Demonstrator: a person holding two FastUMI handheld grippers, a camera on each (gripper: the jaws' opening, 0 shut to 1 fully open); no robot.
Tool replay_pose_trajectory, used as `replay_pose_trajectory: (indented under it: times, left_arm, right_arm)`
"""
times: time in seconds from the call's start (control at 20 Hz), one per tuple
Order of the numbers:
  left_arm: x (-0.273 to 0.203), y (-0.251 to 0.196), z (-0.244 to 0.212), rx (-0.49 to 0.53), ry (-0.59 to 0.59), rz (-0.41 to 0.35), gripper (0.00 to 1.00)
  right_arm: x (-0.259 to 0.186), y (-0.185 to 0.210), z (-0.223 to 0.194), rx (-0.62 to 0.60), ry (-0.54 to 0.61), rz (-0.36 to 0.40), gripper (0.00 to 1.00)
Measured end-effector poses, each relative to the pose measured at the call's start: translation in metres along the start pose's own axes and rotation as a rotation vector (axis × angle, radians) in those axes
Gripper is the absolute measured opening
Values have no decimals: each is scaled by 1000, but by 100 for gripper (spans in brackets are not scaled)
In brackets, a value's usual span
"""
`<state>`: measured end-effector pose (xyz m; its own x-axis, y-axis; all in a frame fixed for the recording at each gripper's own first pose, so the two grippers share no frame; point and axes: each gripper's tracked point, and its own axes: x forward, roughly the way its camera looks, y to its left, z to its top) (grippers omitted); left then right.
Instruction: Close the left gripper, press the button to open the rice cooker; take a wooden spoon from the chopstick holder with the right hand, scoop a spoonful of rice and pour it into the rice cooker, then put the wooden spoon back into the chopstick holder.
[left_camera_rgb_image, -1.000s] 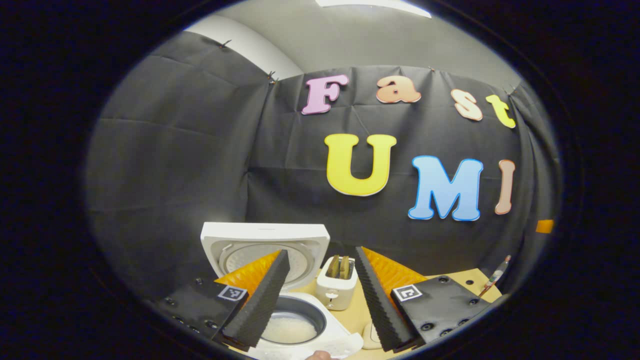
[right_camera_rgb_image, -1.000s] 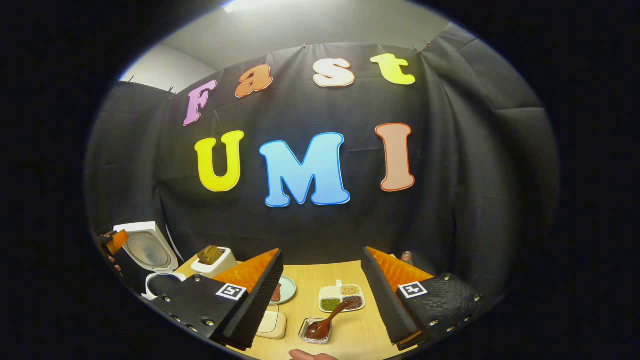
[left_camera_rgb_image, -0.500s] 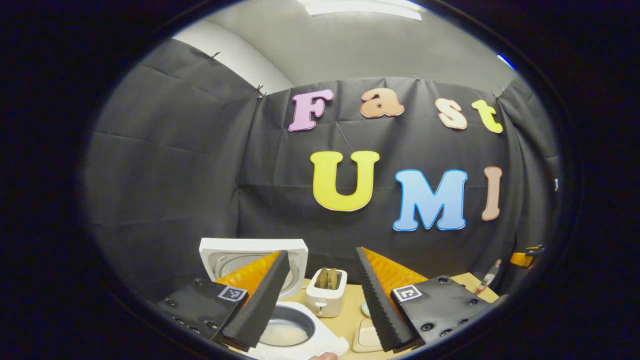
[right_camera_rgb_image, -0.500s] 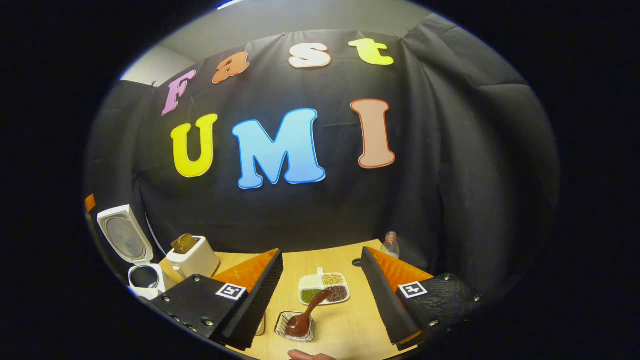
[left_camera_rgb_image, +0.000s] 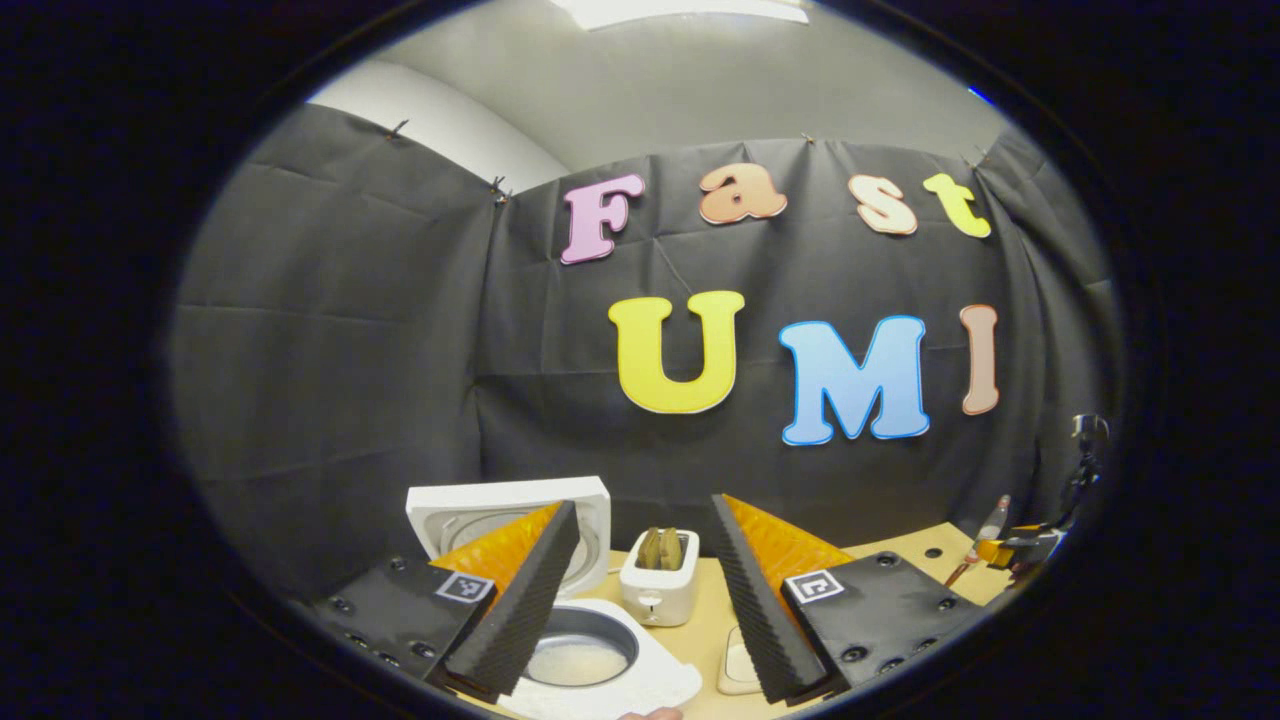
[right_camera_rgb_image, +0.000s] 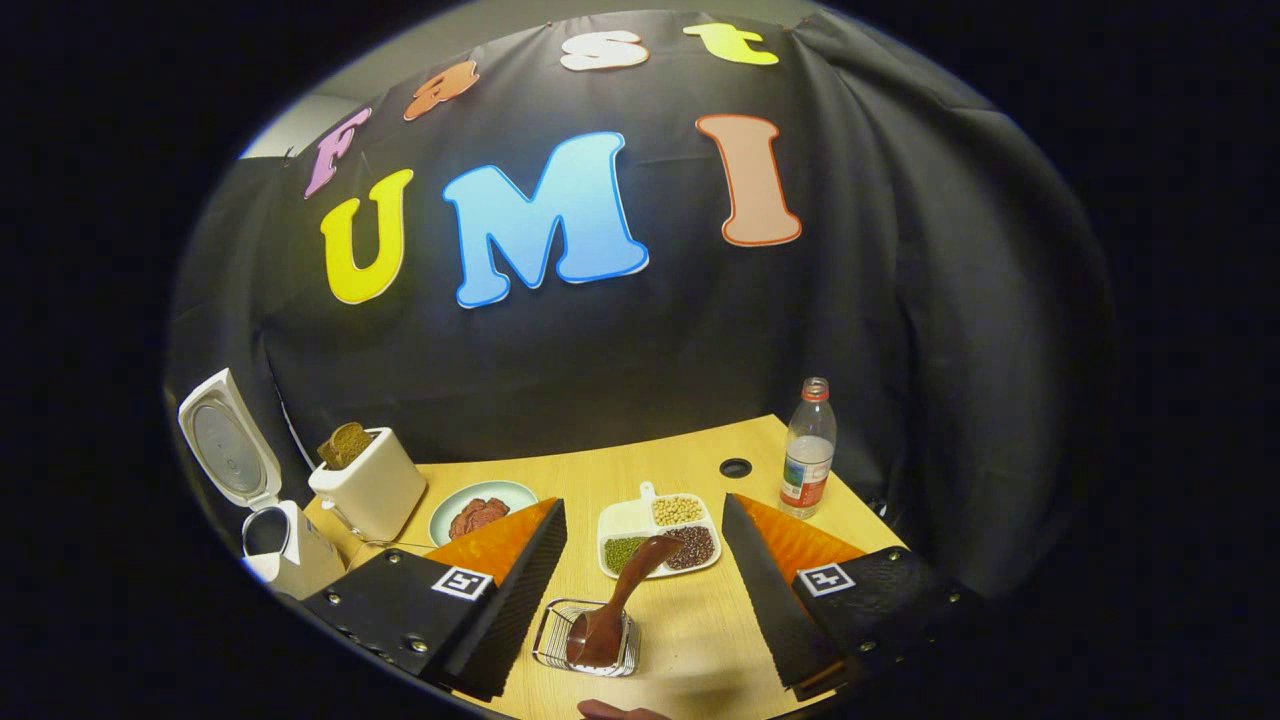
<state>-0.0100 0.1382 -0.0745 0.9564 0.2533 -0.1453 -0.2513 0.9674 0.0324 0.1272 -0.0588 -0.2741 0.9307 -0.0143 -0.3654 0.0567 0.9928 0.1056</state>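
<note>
The right gripper (right_camera_rgb_image: 640, 610) hangs open, the wooden spoon (right_camera_rgb_image: 615, 610) just ahead between its 2 fingers in the wire holder (right_camera_rgb_image: 585, 650). Its handle leans up and far-right. The left gripper (left_camera_rgb_image: 640, 600), also open, is near the open rice cooker (left_camera_rgb_image: 570, 640).

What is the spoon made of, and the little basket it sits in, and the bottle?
The spoon looks like dark, glossy varnished wood: brown with a shine. Its basket seems to be thin shiny metal wire, since you can see between its bars. The bottle looks like clear plastic, see-through with a red cap, though it could be glass.
</note>
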Motion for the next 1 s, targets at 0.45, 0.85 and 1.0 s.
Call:
replay_pose_trajectory:
  times: [0.45,0.85,1.0]
  left_arm:
    - [-17,8,-7,42,49,76,91]
    - [-18,4,-6,46,62,100,91]
    - [-13,-7,-11,45,70,78,91]
  right_arm:
    - [66,0,-75,40,163,59,95]
    - [91,12,-81,45,170,165,82]
    - [77,13,-74,58,156,200,59]
